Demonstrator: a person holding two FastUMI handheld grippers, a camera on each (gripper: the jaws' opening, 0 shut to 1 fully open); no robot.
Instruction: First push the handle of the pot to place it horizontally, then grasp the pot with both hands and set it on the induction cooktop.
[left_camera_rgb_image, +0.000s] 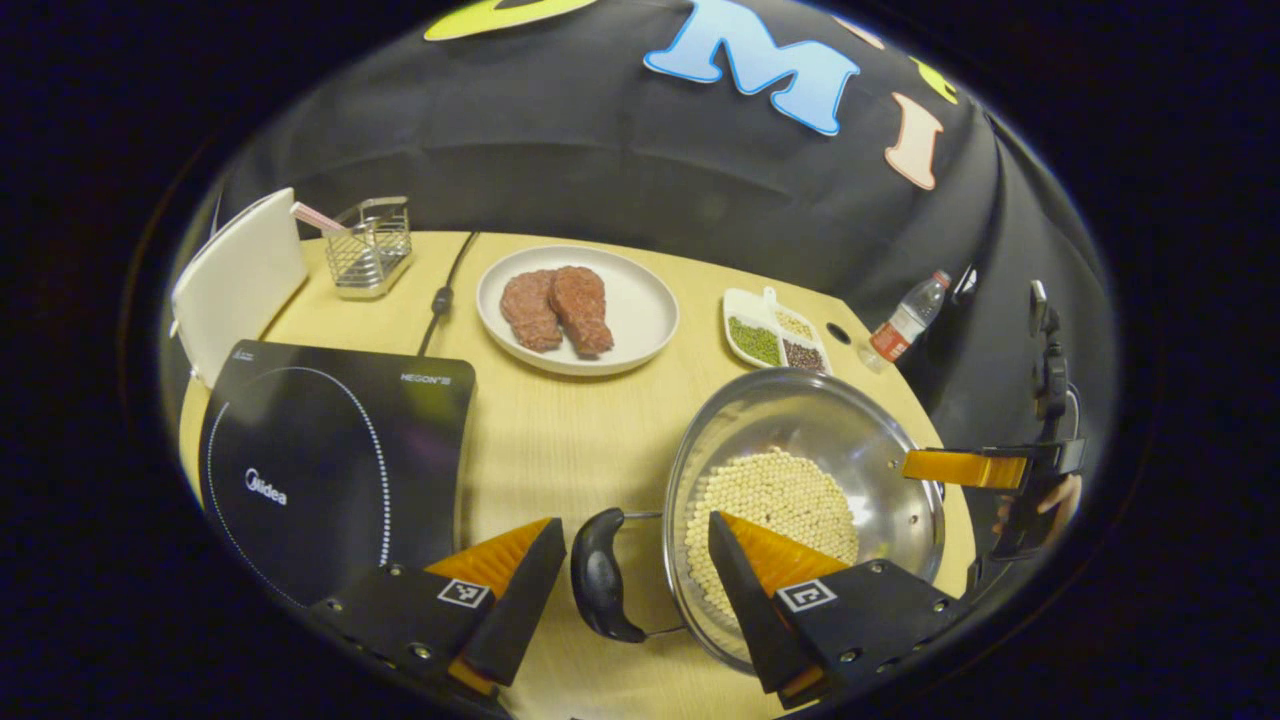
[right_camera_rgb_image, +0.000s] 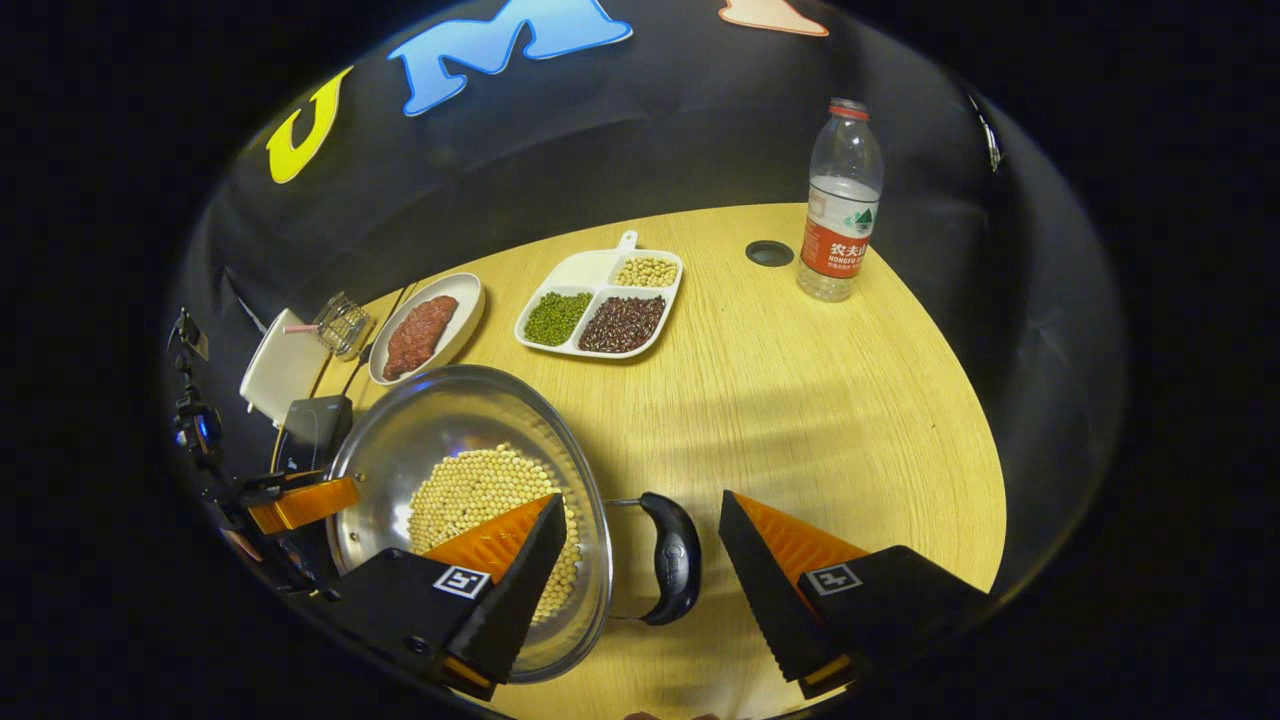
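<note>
Fingers of the left gripper (left_camera_rgb_image: 637, 585) spread wide in the left gripper view, straddling one black handle (left_camera_rgb_image: 600, 575) of the pot (left_camera_rgb_image: 800, 500); neither finger touches it, so the grip is released. The inner finger hangs over the pot's rim and the pale beans (left_camera_rgb_image: 775, 505) inside. The pot rests on the wooden table (left_camera_rgb_image: 560, 440), beside the induction cooktop (left_camera_rgb_image: 330, 460) but not on it. Across the pot, the right gripper (left_camera_rgb_image: 985, 470) reaches in at the far rim. Beyond lie a plate of meat (left_camera_rgb_image: 577, 308), a divided dish of beans (left_camera_rgb_image: 775, 335), a wire basket (left_camera_rgb_image: 370, 248), a white board (left_camera_rgb_image: 238, 280) and a water bottle (left_camera_rgb_image: 908, 320).

The right gripper view shows its own fingers (right_camera_rgb_image: 560, 560) likewise parted and unclenched around the opposite handle (right_camera_rgb_image: 672, 558), with clear gaps on both sides, one finger above the pot's (right_camera_rgb_image: 470, 480) interior. This view gives more of the bare table (right_camera_rgb_image: 820, 400) to that side, a cable hole (right_camera_rgb_image: 769, 253) near the upright bottle (right_camera_rgb_image: 840, 205), and the divided dish (right_camera_rgb_image: 603, 305) closer. The left gripper (right_camera_rgb_image: 300, 500) appears at the pot's far edge, and the cooktop (right_camera_rgb_image: 315, 425) shows as a small dark corner behind it.
</note>
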